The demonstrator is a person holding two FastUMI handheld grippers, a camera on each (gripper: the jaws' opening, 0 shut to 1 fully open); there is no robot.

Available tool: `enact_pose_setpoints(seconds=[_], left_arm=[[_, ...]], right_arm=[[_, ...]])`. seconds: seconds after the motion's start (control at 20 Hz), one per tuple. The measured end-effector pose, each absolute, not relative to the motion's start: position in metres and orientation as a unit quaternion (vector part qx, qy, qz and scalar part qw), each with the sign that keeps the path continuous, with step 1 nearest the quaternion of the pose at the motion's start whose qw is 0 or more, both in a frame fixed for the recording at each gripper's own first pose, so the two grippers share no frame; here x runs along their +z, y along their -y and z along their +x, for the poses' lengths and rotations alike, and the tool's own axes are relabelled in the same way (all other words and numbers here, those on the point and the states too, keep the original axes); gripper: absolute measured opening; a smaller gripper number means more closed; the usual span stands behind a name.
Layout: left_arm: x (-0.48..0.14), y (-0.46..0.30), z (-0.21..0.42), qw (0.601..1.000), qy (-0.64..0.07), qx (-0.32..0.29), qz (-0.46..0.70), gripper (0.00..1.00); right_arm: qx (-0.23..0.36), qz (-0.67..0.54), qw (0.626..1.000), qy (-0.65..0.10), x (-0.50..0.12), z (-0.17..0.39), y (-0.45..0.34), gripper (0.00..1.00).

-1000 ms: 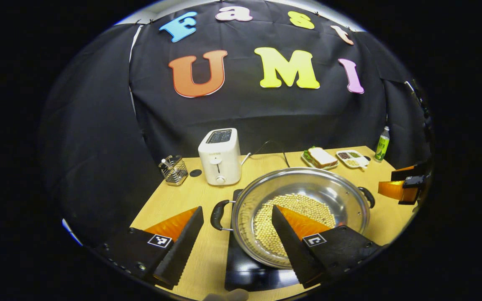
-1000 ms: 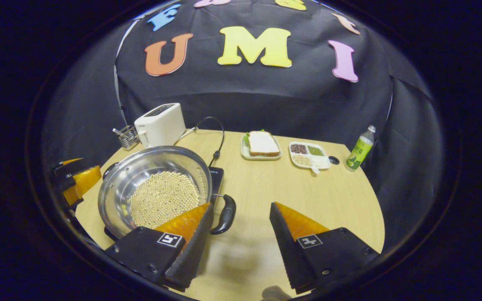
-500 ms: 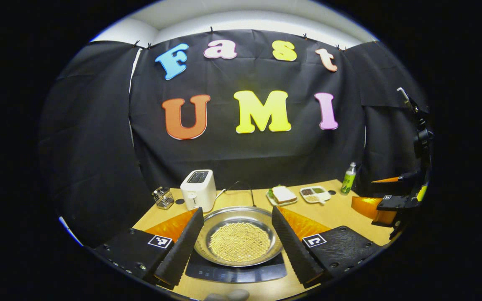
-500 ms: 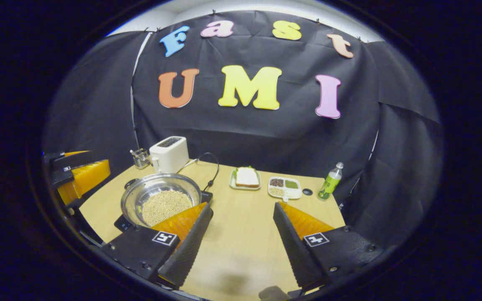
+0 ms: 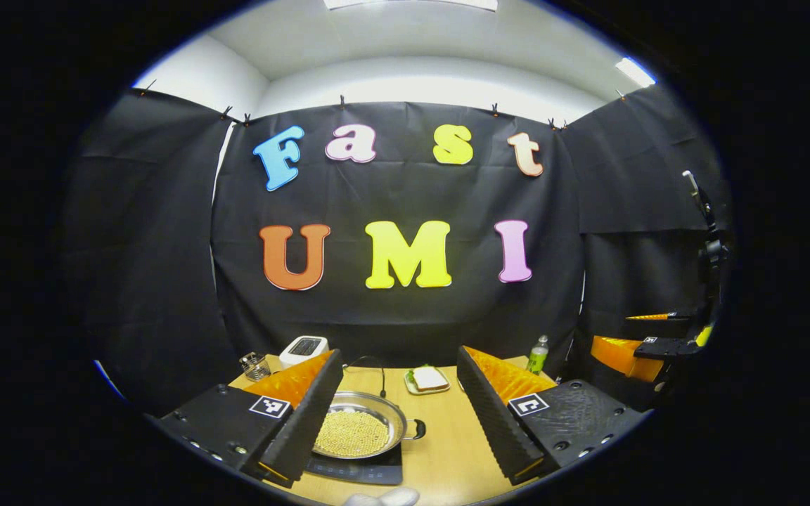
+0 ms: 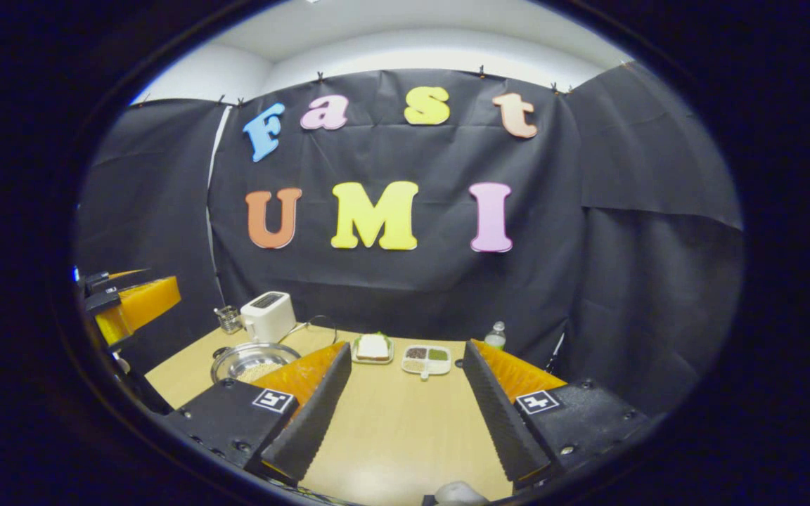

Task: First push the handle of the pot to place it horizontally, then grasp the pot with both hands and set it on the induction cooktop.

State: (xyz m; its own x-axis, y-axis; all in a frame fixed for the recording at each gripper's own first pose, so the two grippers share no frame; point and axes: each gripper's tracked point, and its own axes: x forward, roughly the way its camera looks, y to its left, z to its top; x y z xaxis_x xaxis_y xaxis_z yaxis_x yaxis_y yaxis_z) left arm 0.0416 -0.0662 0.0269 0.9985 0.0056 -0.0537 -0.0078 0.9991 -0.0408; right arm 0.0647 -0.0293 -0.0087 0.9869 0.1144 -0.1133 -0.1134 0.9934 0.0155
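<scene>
On the cooktop: the pot (image 5: pixel 358 430) sits on the induction cooktop (image 5: pixel 359 469), a shallow steel pan with a layer of pale round beans in its bottom.
Pot handles: in the left gripper view one dark loop handle (image 5: pixel 415 429) sticks out to the pot's right side, level with the rim; the other is hidden behind a finger.
Cooktop: a flat black slab on the wooden table (image 6: pixel 405 429), its front edge showing below the pot.
Left gripper (image 5: pixel 399 393): fingers spread wide, nothing between them, held well back from and above the pot; in the right gripper view it shows at the left edge (image 6: pixel 127 306).
Right gripper (image 6: pixel 405 393): fingers likewise spread apart and empty, over bare tabletop, with the pot (image 6: pixel 254 360) off to its left; in the left gripper view it shows at the far right (image 5: pixel 647 344).
Behind the pot: a white toaster (image 6: pixel 268 316) with a wire utensil holder (image 6: pixel 229 320) just beside it, both at the back left of the table.
Cable: a dark cord (image 5: pixel 377 369) loops up behind the pot.
Back middle: a sandwich on a plate (image 6: pixel 373 347), and next to it a divided dish (image 6: pixel 427 358) of grains.
Back right: a green bottle (image 5: pixel 537 353) standing upright near the booth wall.
</scene>
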Motion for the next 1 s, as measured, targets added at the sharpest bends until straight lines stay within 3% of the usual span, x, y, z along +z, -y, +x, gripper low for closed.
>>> enact_pose_setpoints(seconds=[0.5, 1.0], left_arm=[[0.062, 0.097, 0.017, 1.0, -0.003, 0.015, -0.016, 0.96], [0.061, 0.092, 0.015, 0.999, -0.002, 0.032, 0.0, 0.97]], right_arm=[[0.013, 0.014, 1.0, 0.012, 0.045, 0.017, 0.113, 1.0], [0.022, 0.018, 0.999, 0.027, 0.06, 0.006, 0.115, 0.99]])
